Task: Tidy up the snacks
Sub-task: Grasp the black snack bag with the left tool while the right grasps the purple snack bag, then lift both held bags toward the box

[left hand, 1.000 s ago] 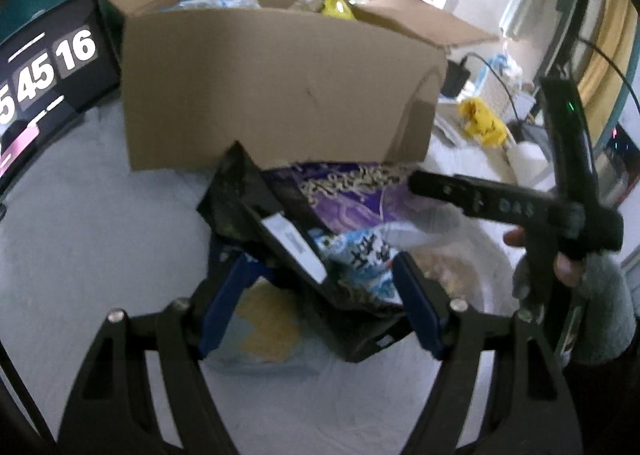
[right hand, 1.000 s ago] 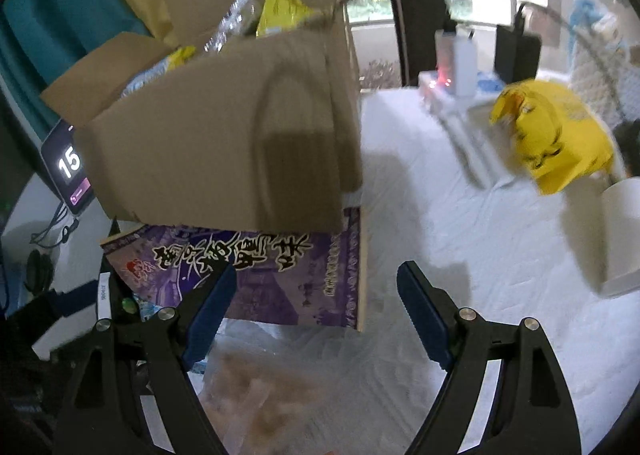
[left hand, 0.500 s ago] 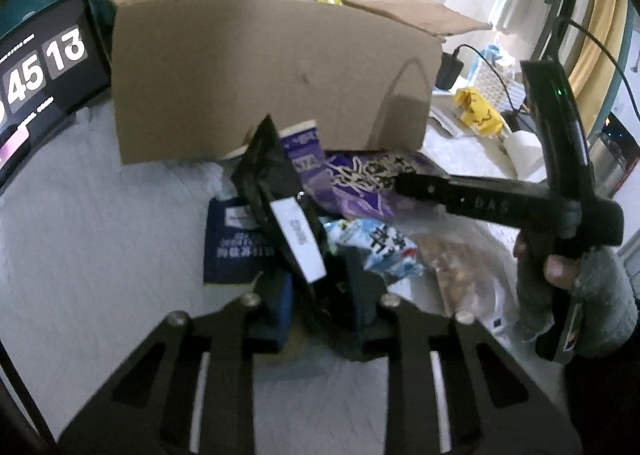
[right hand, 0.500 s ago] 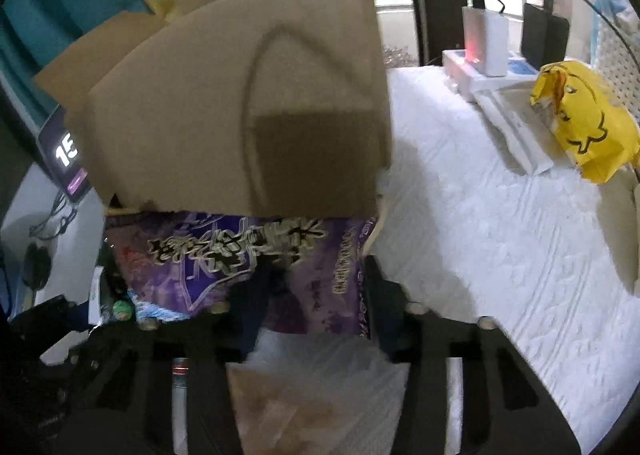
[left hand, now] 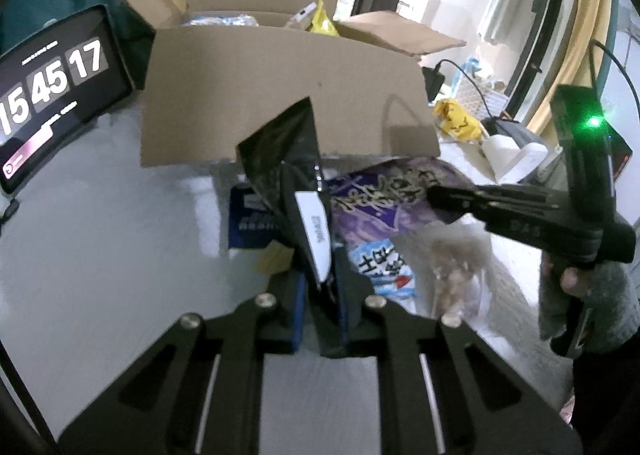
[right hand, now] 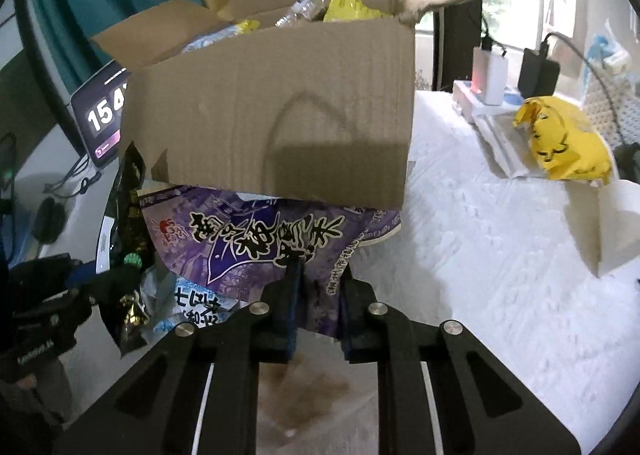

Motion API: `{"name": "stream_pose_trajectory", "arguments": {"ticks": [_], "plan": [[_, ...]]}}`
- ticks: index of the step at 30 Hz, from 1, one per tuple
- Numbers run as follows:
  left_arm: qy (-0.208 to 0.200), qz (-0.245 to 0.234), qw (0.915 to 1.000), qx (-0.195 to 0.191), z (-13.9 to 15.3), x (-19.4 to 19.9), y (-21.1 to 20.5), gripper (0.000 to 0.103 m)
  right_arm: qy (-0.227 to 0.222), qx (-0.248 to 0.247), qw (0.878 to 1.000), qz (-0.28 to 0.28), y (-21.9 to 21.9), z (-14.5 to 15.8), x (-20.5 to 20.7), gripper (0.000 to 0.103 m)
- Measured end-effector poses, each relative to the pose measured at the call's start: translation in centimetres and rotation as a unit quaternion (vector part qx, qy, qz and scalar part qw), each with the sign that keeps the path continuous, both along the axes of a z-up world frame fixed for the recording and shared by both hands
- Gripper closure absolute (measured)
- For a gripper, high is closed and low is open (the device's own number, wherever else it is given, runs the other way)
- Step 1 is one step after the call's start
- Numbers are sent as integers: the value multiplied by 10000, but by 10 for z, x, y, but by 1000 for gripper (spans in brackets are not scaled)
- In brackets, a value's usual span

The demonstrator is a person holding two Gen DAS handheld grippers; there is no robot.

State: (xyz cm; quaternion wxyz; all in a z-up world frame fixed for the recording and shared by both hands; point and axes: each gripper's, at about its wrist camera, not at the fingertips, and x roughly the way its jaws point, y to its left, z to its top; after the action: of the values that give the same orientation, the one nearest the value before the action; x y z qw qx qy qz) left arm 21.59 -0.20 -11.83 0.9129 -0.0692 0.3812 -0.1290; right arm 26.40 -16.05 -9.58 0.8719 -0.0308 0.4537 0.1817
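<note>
My left gripper (left hand: 320, 267) is shut on the lower edge of a black snack bag (left hand: 288, 159) with a white label, which stands tilted up in front of the cardboard box (left hand: 280, 95). In the right wrist view my right gripper (right hand: 318, 275) is shut on the near edge of a purple snack bag (right hand: 260, 231), whose far end reaches under the box (right hand: 280, 115). The right gripper (left hand: 436, 199) also shows from the left, pinching the purple bag (left hand: 380, 199). A blue-and-white packet (left hand: 380, 263) and a clear bag of brown snacks (left hand: 452, 267) lie beneath. The box holds several packets.
A tablet clock (left hand: 52, 83) leans at the left of the box. A dark blue packet (left hand: 248, 215) lies flat behind the black bag. A yellow soft toy (right hand: 560, 143), a white paper roll (right hand: 608, 223) and chargers (right hand: 492, 75) sit at the right on the white cloth.
Both grippers went from wide open to shut, the left on the black bag, the right on the purple bag. Both bags have lifted slightly and drawn back from the box.
</note>
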Motion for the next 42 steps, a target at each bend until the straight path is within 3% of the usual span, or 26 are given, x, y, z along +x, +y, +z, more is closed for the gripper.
{"name": "stream_pose_trajectory", "arguments": {"ticks": [20,42], "plan": [[-729,-9,9972,144,57,-37,13,90,-1120,-145,9936,-81,-25,94,-60,91],[-1403,34,9893,398,113,6,26,90,-2066,-8,9781,242,4,172,-26,91]]}}
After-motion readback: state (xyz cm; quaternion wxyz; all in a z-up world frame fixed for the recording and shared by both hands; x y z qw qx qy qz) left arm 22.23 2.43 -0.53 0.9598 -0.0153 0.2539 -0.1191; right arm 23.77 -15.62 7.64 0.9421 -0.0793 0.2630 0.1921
